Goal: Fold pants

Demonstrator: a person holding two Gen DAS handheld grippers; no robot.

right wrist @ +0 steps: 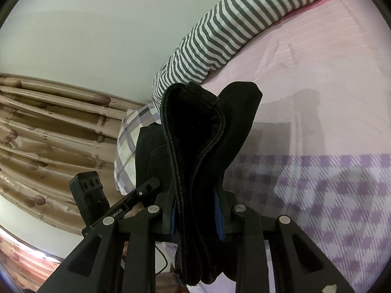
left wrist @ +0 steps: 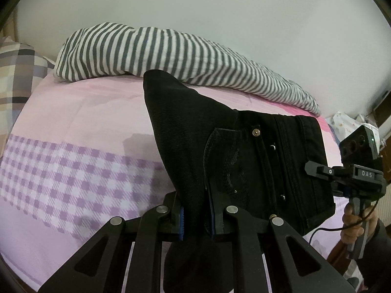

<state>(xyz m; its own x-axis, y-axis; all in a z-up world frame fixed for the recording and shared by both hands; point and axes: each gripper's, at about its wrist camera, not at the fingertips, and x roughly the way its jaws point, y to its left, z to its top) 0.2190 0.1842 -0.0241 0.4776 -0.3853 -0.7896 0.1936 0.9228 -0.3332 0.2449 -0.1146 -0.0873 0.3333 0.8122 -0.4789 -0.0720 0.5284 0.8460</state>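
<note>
Left wrist view: the left hand-held gripper (left wrist: 198,216) is clenched on a bunched fold of the black pants (left wrist: 244,161), its blue-lined pads pressing the cloth from both sides. The pants hang in the air above the bed (left wrist: 80,127), waistband end spread toward the right, where the pocket stitching, rivets and fly buttons show. At the right edge the other hand-held gripper reaches the far corner of the waistband, a hand (left wrist: 352,224) on its grip. A striped blanket (left wrist: 151,51) lies along the wall behind, apart from the pants.

Right wrist view: the right hand-held gripper (right wrist: 195,213) is clamped on several stacked layers of the pants (right wrist: 195,131), the thick seamed edge standing up between its pads and a loose end drooping below. The bed (right wrist: 317,85) lies beyond, with a checked pillow (right wrist: 127,151) and a curtain (right wrist: 48,131) to the left.

The cloth looks like heavy denim: limp enough to sag and fold, yet thick at the seams and waistband, so layers bulk up in the grip. I judge it is not slippery or fragile. The waistband corners and hems are the firmest places to hold; a pinch on a single mid-leg layer would likely let the rest slump.
</note>
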